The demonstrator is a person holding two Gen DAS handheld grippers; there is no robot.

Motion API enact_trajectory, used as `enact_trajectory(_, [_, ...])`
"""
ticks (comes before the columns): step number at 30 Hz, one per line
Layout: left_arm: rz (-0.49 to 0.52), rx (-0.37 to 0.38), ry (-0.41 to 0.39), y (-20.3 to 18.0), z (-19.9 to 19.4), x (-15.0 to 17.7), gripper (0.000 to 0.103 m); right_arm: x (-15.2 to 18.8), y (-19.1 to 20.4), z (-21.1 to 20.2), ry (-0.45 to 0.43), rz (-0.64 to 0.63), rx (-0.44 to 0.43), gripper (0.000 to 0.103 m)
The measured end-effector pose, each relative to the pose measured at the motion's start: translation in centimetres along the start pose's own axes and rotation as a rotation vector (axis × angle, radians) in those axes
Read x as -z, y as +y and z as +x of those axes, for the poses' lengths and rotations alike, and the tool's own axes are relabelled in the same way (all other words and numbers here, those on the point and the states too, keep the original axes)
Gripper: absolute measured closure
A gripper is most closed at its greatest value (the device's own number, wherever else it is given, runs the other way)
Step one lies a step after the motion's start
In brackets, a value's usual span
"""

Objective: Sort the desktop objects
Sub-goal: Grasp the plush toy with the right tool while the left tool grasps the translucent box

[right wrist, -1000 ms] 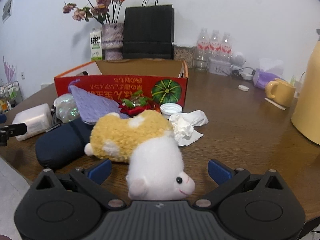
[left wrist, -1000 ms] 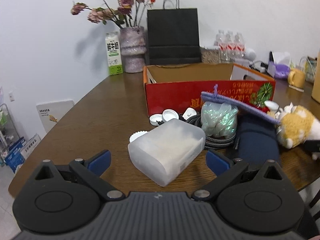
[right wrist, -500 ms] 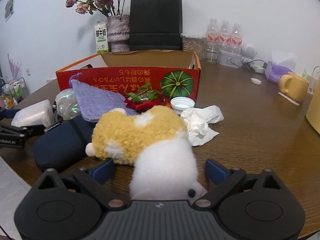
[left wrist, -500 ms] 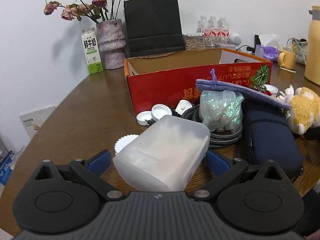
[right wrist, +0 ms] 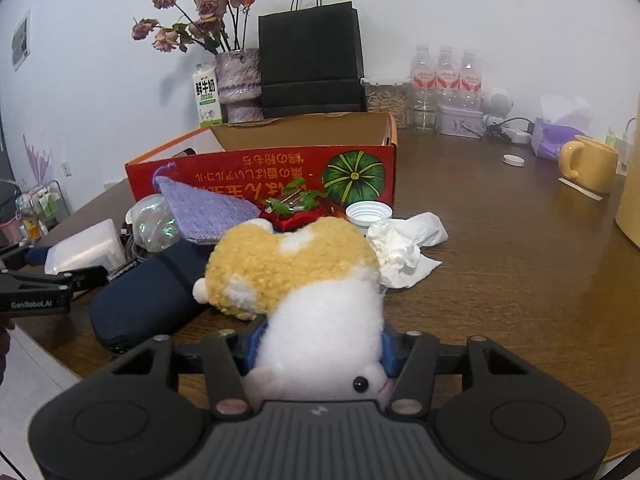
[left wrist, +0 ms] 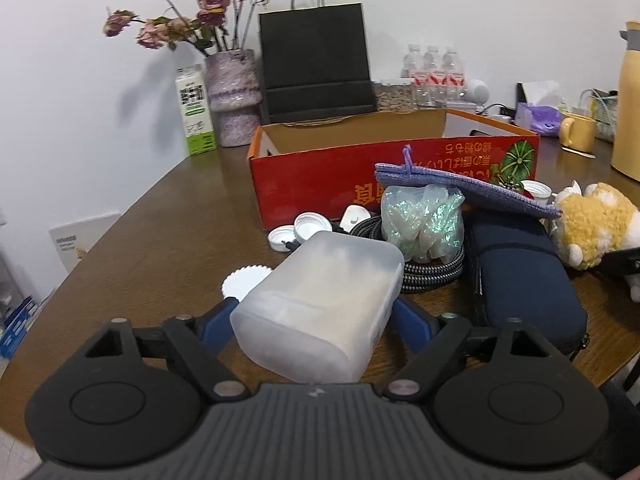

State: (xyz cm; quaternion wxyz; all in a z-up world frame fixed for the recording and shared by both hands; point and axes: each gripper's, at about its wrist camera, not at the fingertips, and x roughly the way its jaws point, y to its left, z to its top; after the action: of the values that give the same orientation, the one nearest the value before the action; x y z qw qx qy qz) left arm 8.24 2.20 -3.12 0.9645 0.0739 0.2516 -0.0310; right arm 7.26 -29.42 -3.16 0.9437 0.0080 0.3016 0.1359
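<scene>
- Both your jaws have come in from wide since a second ago and are closing now.
- Your left gripper (left wrist: 312, 322) has the frosted plastic box (left wrist: 320, 304) between its pads, on the desk (left wrist: 168, 240).
- Your right gripper (right wrist: 320, 346) squeezes the plush toy (right wrist: 304, 280) beside the navy pouch (right wrist: 148, 296).

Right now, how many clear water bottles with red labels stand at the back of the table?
3: left bottle, middle bottle and right bottle stand side by side, right of the black paper bag. More may be hidden.

A home: wooden table (right wrist: 500, 264), flower vase (right wrist: 238, 84), mug (right wrist: 590, 164).
</scene>
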Motion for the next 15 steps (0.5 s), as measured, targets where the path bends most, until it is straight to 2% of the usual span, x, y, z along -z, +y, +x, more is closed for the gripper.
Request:
enact_trajectory(5, [-0.049, -0.031, 0.022, -0.7, -1.2, 0.3, 0.023, 0.4, 0.0, -0.5, -0.008, 0.008, -0.008, 0.052])
enact_trajectory(7, [-0.04, -0.017, 0.017, -0.7, -1.4, 0.4, 0.014, 0.5, -0.1, -0.6, -0.011, 0.012, -0.009, 0.052])
enact_trajectory(12, [-0.046, -0.036, 0.004, -0.6, -0.8, -0.1, 0.012, 0.6, -0.1, -0.8, -0.015, 0.02, -0.014, 0.052])
enact_trajectory(14, [-0.067, -0.022, 0.017, -0.4, -0.3, -0.1, 0.013, 0.6, -0.1, -0.9, -0.019, 0.021, -0.015, 0.052])
enact_trajectory(15, [-0.079, -0.007, 0.024, -0.3, 0.0, -0.1, 0.024, 0.6, -0.1, -0.9, -0.02, 0.021, -0.015, 0.052])
